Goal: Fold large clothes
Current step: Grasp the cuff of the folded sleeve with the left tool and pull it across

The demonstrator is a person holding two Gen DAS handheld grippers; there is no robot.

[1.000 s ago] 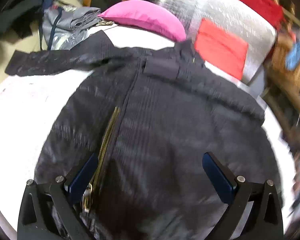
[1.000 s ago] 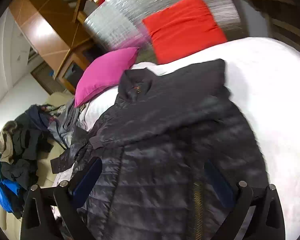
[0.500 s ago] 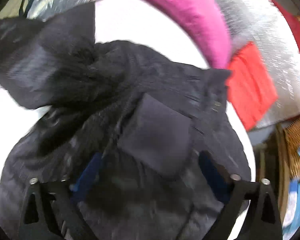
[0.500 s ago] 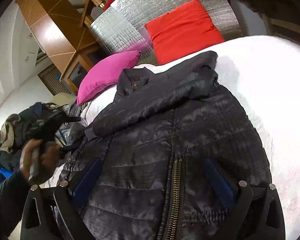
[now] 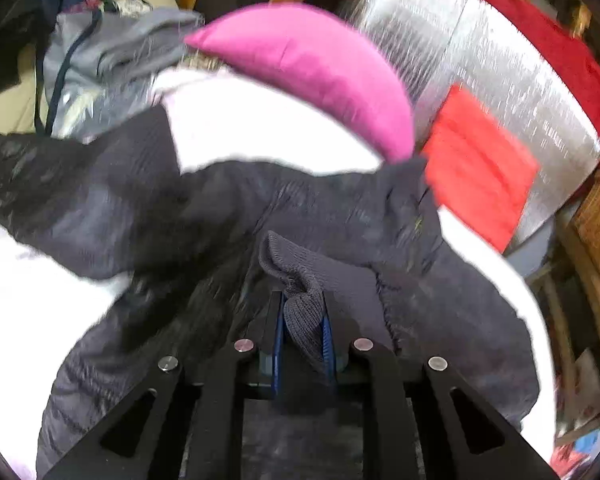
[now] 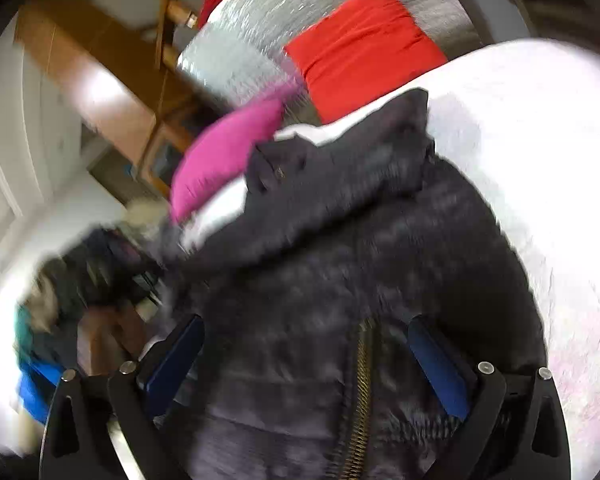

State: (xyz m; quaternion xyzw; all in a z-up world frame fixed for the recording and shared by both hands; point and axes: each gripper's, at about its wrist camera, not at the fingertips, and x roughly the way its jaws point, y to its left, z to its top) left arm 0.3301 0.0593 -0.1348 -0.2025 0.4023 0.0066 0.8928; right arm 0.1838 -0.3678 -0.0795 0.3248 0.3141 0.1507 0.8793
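Left gripper (image 5: 302, 320): jaws closing, pads pinching ribbed cuff (image 5: 300, 280) of dark quilted jacket (image 5: 440, 300). Right gripper (image 6: 304, 360): jaws wide apart over jacket's near zipper (image 6: 362, 380), nothing held.

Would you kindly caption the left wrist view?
Left gripper closing on the dark jacket's knit cuff.

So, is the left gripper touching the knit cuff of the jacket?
Touching. In the left wrist view the left gripper is closing, and the knit cuff of the jacket sits bunched between both blue pads, pressed on each side.
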